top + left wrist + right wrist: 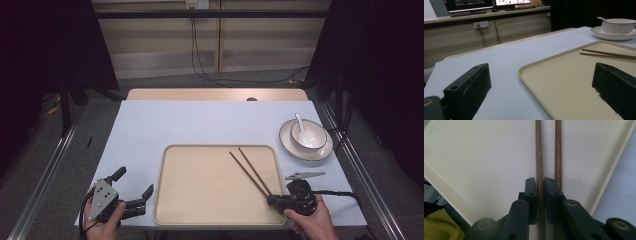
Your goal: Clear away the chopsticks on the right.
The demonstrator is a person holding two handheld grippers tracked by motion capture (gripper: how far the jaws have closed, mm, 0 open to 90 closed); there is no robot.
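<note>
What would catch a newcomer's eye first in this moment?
The beige tray at the table's near middle, with two brown chopsticks lying slantwise on its right part. The right tool sits at their near ends, its jaws nearly together around one stick, the other lying just outside. At the far right, a white bowl with a spoon stands on a plate.

Even overhead light — dark room edges, soft close-up blur.
</note>
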